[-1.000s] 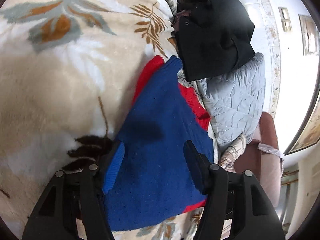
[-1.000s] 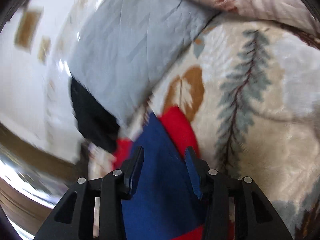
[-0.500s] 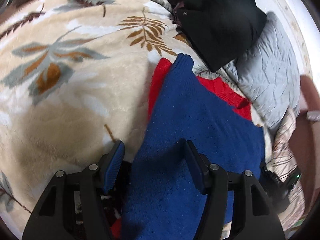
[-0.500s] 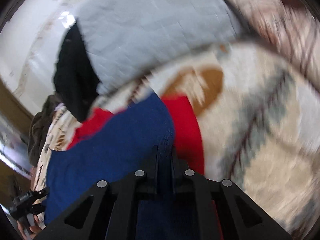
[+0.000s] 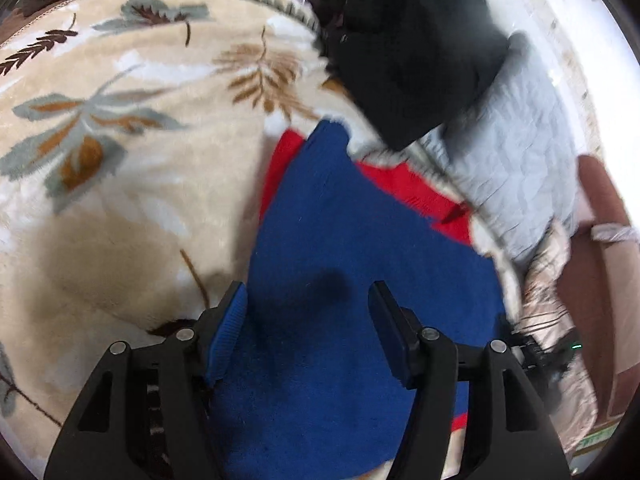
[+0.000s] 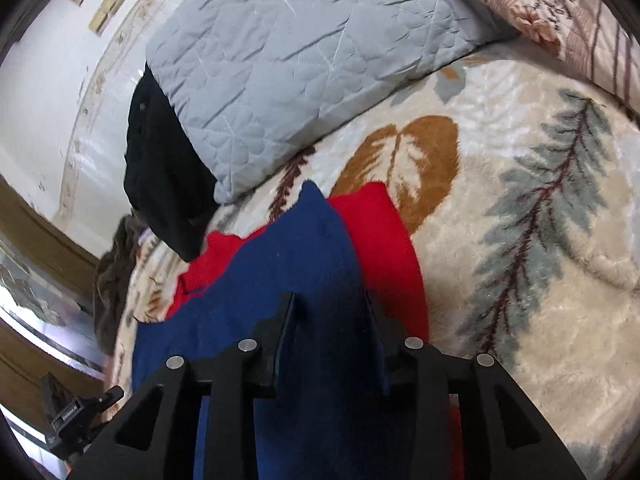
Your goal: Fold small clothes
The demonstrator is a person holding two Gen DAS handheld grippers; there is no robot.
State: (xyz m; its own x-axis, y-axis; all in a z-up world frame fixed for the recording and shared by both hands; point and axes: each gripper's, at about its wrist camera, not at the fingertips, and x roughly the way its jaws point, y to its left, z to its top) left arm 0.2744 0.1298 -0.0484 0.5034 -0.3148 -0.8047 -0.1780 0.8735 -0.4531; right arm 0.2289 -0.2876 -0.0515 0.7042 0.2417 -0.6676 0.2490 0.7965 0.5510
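A blue knitted garment (image 5: 340, 264) lies on top of a red one (image 5: 404, 188) on a cream leaf-patterned blanket (image 5: 120, 200). My left gripper (image 5: 308, 312) is open, just above the blue cloth, holding nothing. In the right wrist view the same blue garment (image 6: 304, 256) covers the red one (image 6: 384, 240). My right gripper (image 6: 330, 312) is open over the blue cloth near its right edge, with the jaws apart and nothing pinched between them.
A grey quilted pillow (image 6: 300, 60) and a black garment (image 6: 160, 176) lie beyond the clothes. A patterned pillow (image 6: 560, 12) is at the upper right. The other gripper (image 6: 76, 412) shows at the lower left. A brown chair (image 5: 600, 280) stands beside the bed.
My right gripper was shut on the blue cloth half a second ago; it has opened and let go. The left gripper has stayed open and shifted slightly over the blue garment.
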